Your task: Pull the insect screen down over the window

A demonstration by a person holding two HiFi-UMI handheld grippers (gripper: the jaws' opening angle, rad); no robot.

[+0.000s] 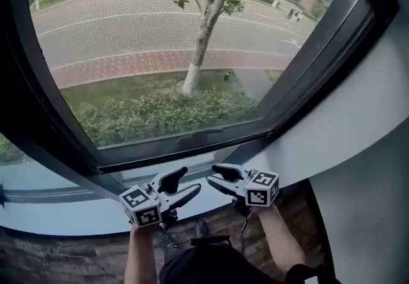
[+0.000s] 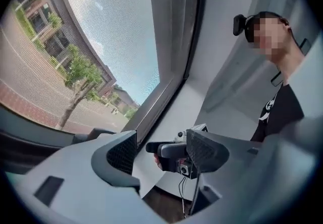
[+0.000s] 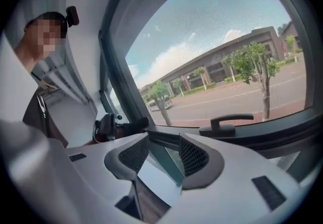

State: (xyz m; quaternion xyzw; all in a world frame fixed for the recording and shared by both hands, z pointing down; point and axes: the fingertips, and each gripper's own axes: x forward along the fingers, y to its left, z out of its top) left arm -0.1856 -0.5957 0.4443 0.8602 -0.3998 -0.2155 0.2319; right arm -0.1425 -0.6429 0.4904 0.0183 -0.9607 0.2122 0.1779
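A fine mesh insect screen (image 1: 147,39) lies across the dark-framed window (image 1: 38,116); its weave also shows in the left gripper view (image 2: 101,21). A dark handle (image 3: 227,122) sits on the bottom rail (image 1: 192,143). My left gripper (image 1: 181,188) hovers below the rail, over the sill, open with nothing between its fingers. Next to it my right gripper (image 1: 221,179) is open and empty too, its tips facing the left one. In the left gripper view, the open left gripper (image 2: 161,155) frames the right gripper (image 2: 174,153). In the right gripper view, the open right gripper (image 3: 164,156) frames only sill and frame.
A white sill (image 1: 64,212) runs under the window, with wood flooring (image 1: 57,257) below it. A white wall (image 1: 358,123) rises at the right. The person holding the grippers (image 2: 282,102) stands close behind them. Outside are a tree, lawn and road.
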